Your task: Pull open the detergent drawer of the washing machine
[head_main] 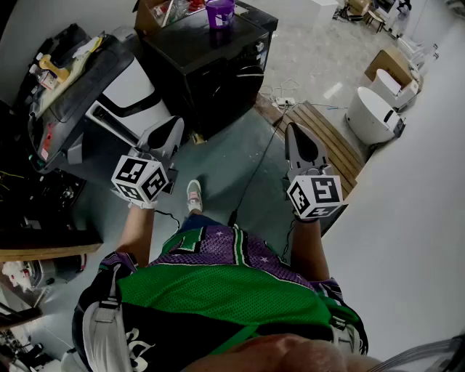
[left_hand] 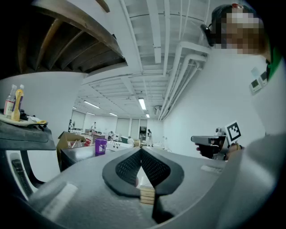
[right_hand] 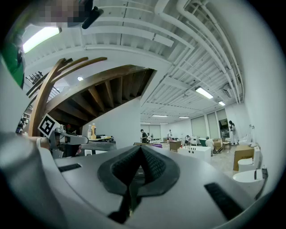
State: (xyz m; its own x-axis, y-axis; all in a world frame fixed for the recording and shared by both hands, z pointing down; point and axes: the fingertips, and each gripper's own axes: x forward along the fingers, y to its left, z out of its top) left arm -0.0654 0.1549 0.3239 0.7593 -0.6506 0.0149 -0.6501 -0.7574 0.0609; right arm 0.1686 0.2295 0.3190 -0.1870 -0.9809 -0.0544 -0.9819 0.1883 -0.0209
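A black washing machine (head_main: 211,65) stands ahead across the grey floor, with a purple cup (head_main: 220,13) on its top. I cannot pick out its detergent drawer from here. My left gripper (head_main: 174,125) and right gripper (head_main: 294,131) are held level in front of the person's body, well short of the machine and touching nothing. In the left gripper view the left gripper (left_hand: 141,151) has its pads meeting at the tip, with the purple cup (left_hand: 100,146) far off to its left. In the right gripper view the right gripper (right_hand: 141,150) is shut and empty too.
A grey and white appliance (head_main: 109,87) with a raised lid stands left of the black machine, with bottles (left_hand: 13,103) on it. A wooden pallet (head_main: 327,142), a power strip (head_main: 283,103) with a cable, and white toilets (head_main: 374,116) lie to the right. A cardboard box (head_main: 156,11) sits behind the cup.
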